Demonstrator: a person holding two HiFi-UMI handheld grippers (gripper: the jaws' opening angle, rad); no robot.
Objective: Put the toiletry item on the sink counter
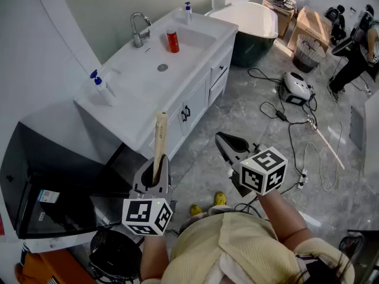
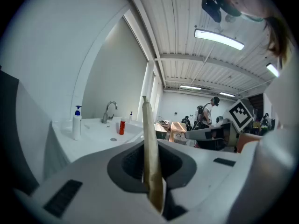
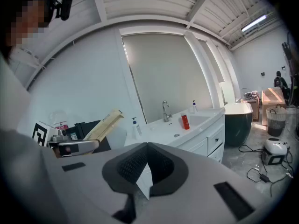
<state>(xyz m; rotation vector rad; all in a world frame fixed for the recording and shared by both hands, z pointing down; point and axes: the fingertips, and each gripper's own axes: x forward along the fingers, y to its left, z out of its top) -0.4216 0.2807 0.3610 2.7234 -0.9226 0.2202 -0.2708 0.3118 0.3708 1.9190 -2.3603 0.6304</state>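
A long, flat, tan toiletry item (image 1: 160,138) stands upright between the jaws of my left gripper (image 1: 156,177), which is shut on its lower end. In the left gripper view the toiletry item (image 2: 148,148) rises edge-on from the left gripper (image 2: 152,183). It hangs in front of the white sink counter (image 1: 136,96), off its front edge. My right gripper (image 1: 228,145) is to the right over the floor, shut with nothing in it. In the right gripper view the right gripper (image 3: 147,171) has its jaws together, and the toiletry item (image 3: 103,125) shows at left.
On the counter stand a red bottle (image 1: 172,41), a blue-topped pump bottle (image 1: 102,86) at the near left, another pump bottle (image 1: 188,10) at the back, and a faucet (image 1: 138,29). A dark bathtub (image 1: 254,22) lies beyond. Cables (image 1: 284,117) cross the grey floor.
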